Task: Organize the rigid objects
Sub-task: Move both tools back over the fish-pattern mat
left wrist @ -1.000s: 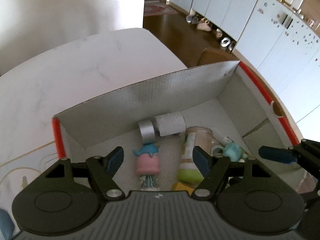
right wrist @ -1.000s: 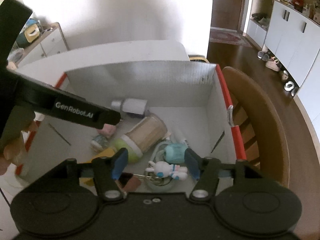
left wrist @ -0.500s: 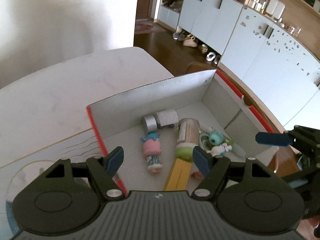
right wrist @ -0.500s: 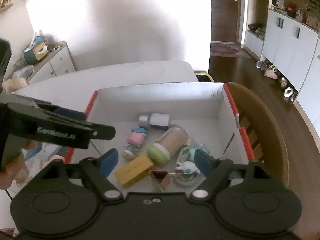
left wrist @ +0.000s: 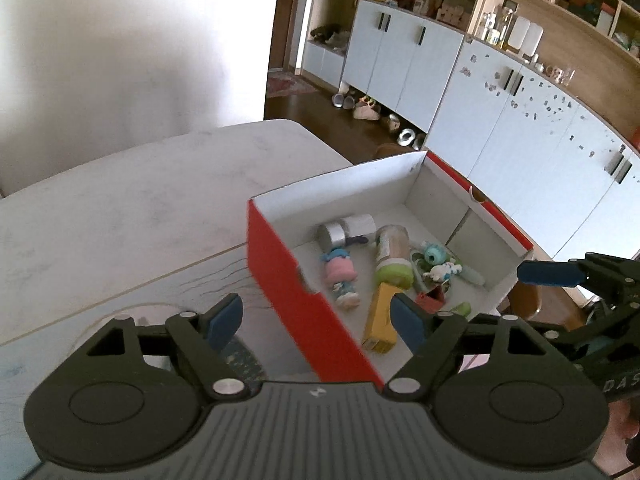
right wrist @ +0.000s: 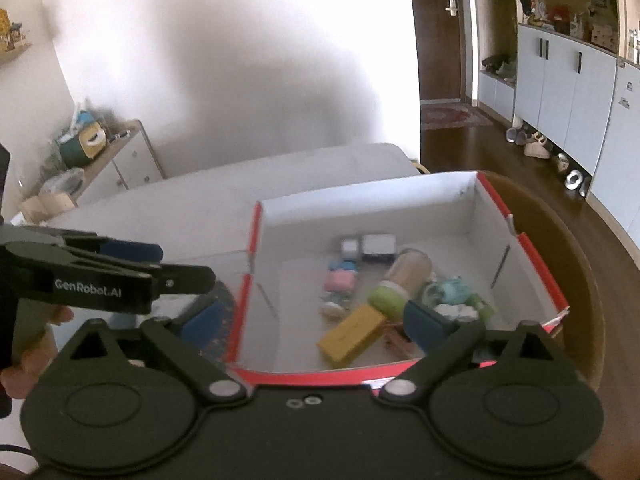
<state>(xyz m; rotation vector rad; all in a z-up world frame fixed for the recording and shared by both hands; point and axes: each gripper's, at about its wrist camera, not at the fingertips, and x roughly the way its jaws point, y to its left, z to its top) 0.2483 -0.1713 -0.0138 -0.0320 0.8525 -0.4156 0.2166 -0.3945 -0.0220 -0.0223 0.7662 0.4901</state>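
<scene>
A red cardboard box (left wrist: 280,276) with a white inside stands on the white table; it also shows in the right wrist view (right wrist: 540,276). Inside lie a pink doll (left wrist: 340,272) (right wrist: 339,280), a green-capped bottle (left wrist: 392,256) (right wrist: 400,284), a yellow box (left wrist: 380,320) (right wrist: 352,334), a grey tape roll (left wrist: 334,234), a white roll (left wrist: 360,224), a teal toy (left wrist: 434,254) and a white figurine (left wrist: 444,270). My left gripper (left wrist: 316,320) is open and empty above the box's near left wall. My right gripper (right wrist: 314,322) is open and empty above the box's near edge.
The white table (left wrist: 140,200) stretches left and behind the box. A patterned mat (left wrist: 240,356) lies under the left gripper. A wooden chair (right wrist: 580,288) stands right of the box. White cabinets (left wrist: 500,128) line the far wall; a side cabinet (right wrist: 116,168) stands at the left.
Both grippers have pulled back and up from the box. The box now looks smaller and its red outer walls show. The right gripper's jaws have widened.
</scene>
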